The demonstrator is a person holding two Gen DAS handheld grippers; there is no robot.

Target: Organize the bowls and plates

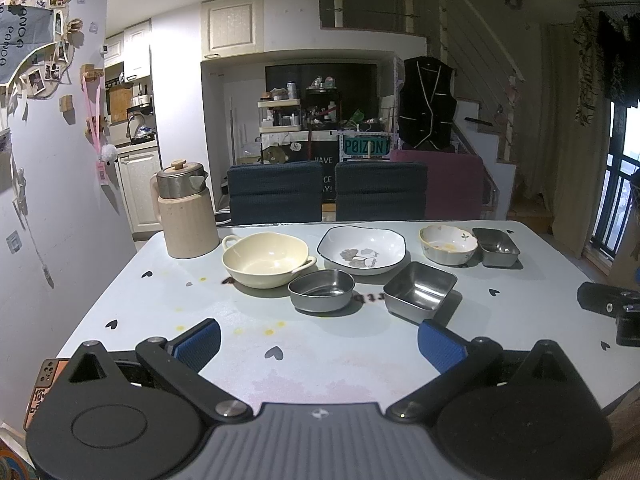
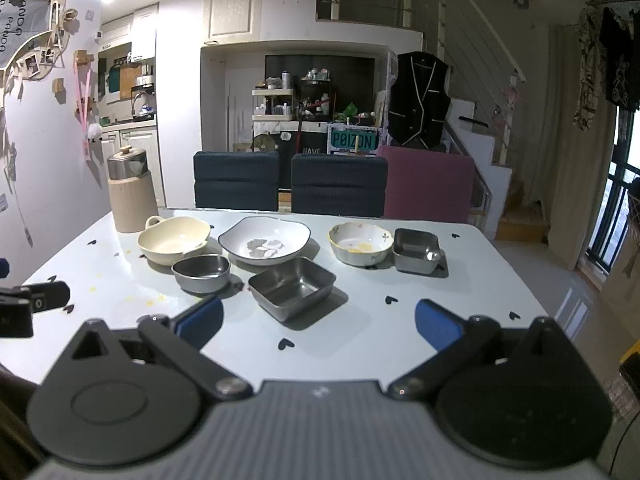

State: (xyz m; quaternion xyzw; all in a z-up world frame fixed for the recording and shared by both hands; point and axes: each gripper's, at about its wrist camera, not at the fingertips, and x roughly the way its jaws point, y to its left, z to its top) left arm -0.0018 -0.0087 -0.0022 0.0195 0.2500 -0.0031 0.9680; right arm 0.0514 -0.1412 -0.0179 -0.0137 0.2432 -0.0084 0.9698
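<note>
1. Plates and bowls: six pieces on the pale blue table [image 1: 120,280], none stacked, all well ahead of both grippers, which sit over the near edge
2. Back row, left to right: cream bowl with handles [image 1: 265,259], white plate with blue rim [image 1: 362,249], flowered bowl [image 1: 448,243], small steel square dish [image 1: 496,246] just beside it, possibly touching
3. Front row: round steel bowl [image 1: 321,290], close against the cream bowl; large steel square dish [image 2: 291,287], set cornerwise to the table edge
4. Left gripper [image 1: 319,340]: jaws wide apart, holding nothing. The round steel bowl lies straight ahead on its line, the square dish a little to its right
5. Right gripper [image 2: 319,322]: jaws wide apart, holding nothing. The large steel square dish lies ahead and slightly left of its line, and looks the nearest piece to either tool
6. Judgement: sorting not begun. The square dish has no long side, so its turned corner matters; jaws would want to meet a flat wall, not a corner
7. Also present: beige jug with steel lid [image 1: 185,209] at the far left corner, clear of the dishes; dark chairs [image 1: 276,190] beyond the table
</note>
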